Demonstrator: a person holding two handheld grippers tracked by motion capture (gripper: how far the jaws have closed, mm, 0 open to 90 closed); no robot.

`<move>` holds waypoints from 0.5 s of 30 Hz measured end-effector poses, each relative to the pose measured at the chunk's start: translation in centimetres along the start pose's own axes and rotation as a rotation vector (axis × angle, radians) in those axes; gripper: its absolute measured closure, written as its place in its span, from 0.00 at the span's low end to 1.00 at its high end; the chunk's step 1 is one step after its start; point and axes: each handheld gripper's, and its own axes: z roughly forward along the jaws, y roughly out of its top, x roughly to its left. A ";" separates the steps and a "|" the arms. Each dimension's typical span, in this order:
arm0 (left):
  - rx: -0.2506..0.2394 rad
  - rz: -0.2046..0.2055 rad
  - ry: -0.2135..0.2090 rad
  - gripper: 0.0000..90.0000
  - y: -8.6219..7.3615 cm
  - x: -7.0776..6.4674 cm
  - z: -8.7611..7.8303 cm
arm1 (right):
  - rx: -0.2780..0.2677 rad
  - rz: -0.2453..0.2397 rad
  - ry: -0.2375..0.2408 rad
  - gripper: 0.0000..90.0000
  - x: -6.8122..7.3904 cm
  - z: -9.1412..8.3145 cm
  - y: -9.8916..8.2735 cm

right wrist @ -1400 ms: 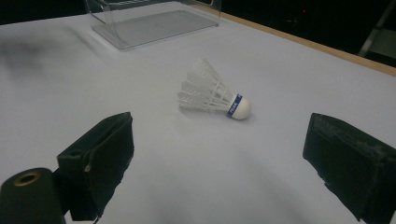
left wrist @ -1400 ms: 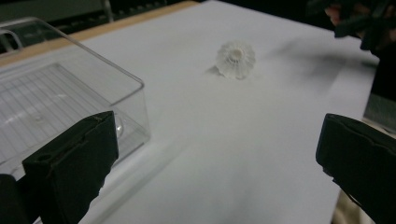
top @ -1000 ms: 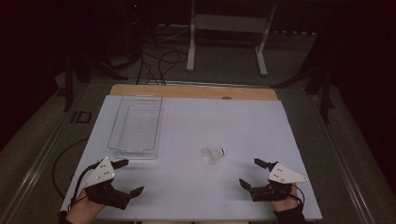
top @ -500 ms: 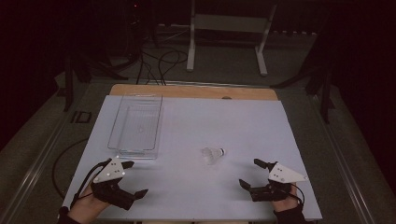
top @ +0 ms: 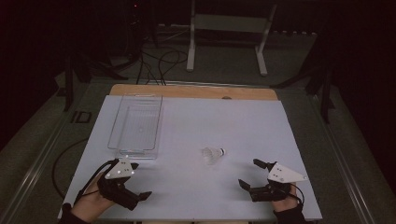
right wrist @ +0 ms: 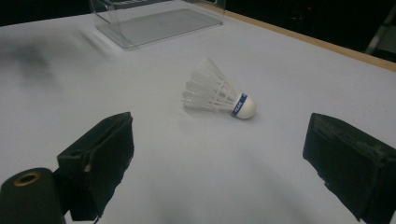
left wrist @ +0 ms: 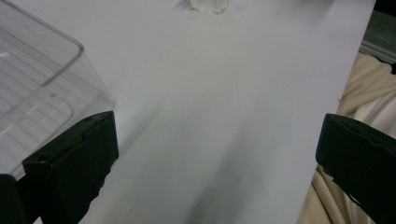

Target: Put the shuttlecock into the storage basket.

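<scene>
Right gripper (top: pixel 251 174): jaws spread wide, nothing held, low over white table sheet (top: pixel 224 121). White feathered shuttlecock with blue-banded cork tip (right wrist: pixel 217 93) lying on side ahead of jaws, roughly centred in gap, apart from both pads, cork toward right jaw.

Left gripper (top: pixel 140 179): jaws wide apart, nothing gripped. Clear rectangular plastic tray (left wrist: pixel 32 79) just beside left jaw, near corner close to pad; contact unclear. Shuttlecock far ahead of this gripper, well apart.
</scene>
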 end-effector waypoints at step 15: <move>0.100 0.037 -0.031 0.00 1.1 -0.3 1.1 | 0.005 -0.002 0.009 0.10 0.0 0.1 0.0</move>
